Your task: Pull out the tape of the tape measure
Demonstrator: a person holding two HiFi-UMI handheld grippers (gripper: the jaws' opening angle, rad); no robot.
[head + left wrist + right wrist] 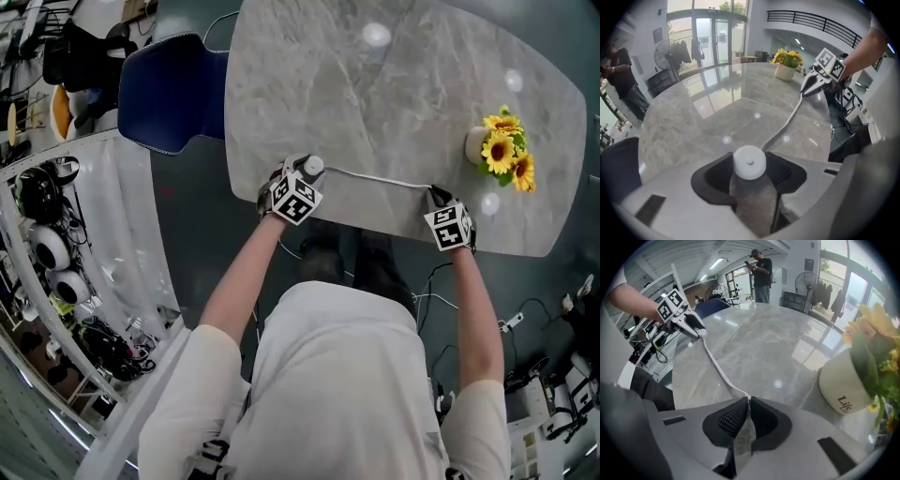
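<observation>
a: white shirt (337, 375) up close, then both tools at the near edge of the marble table (394, 84). what's the left gripper (750, 172) got?
b: its jaws clamp the round white tape measure (749, 162), sitting at that edge.
a: and the right gripper (745, 414)?
b: pinched almost together on the tape (716, 365), probably at its tip, which is hidden between the pads. it runs in a shallow curve between the two grippers.
a: anything else?
b: sunflowers (506, 150) in a pot, just beyond the right gripper.
</observation>
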